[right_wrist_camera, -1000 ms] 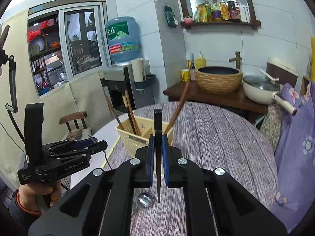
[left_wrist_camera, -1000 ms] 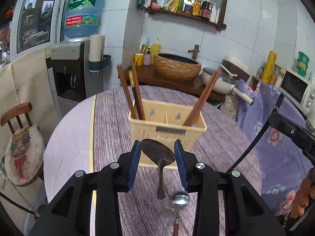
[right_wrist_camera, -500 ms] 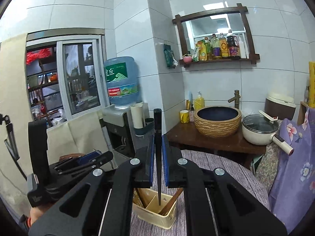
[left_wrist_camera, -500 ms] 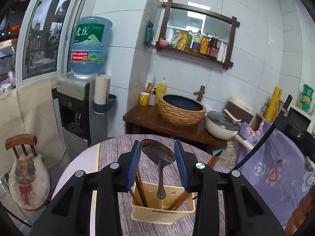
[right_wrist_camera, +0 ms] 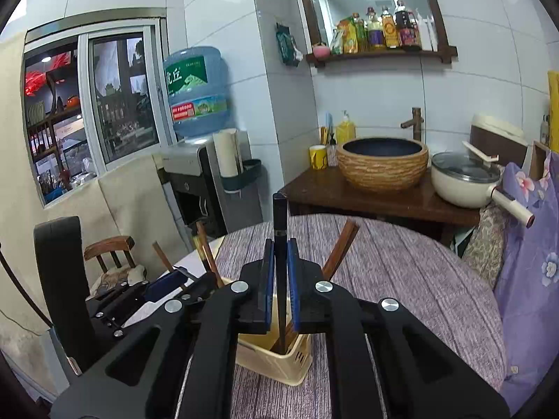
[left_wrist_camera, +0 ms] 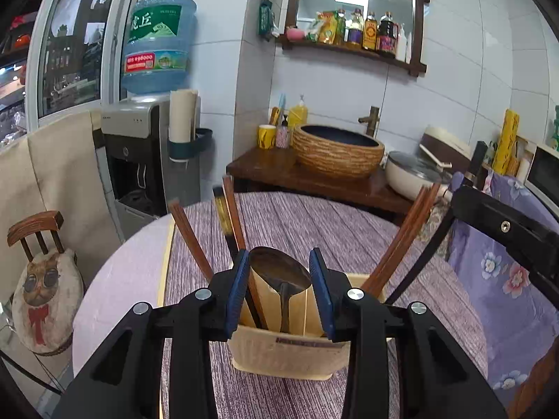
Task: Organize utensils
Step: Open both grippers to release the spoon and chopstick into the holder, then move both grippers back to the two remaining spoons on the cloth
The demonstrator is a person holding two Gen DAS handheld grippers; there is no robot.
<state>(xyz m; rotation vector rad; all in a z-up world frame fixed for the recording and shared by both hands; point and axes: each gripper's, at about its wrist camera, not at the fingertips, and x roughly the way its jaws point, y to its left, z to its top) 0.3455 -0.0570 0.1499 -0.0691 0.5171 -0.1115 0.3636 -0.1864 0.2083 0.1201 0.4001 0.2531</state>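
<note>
A cream utensil basket stands on the round purple-clothed table, with several brown chopsticks leaning in it. My left gripper is shut on a dark metal spoon, bowl up, its handle reaching down into the basket. My right gripper is shut on a black chopstick, held upright with its lower end inside the basket. The left gripper shows at the left of the right wrist view.
A wooden counter with a woven basin and a white pan stands behind the table. A water dispenser and a small chair are at the left. Purple flowered cloth lies at the right.
Both grippers rose and then came down over the basket. The spoon's handle and the black chopstick's lower end now reach into the basket.
</note>
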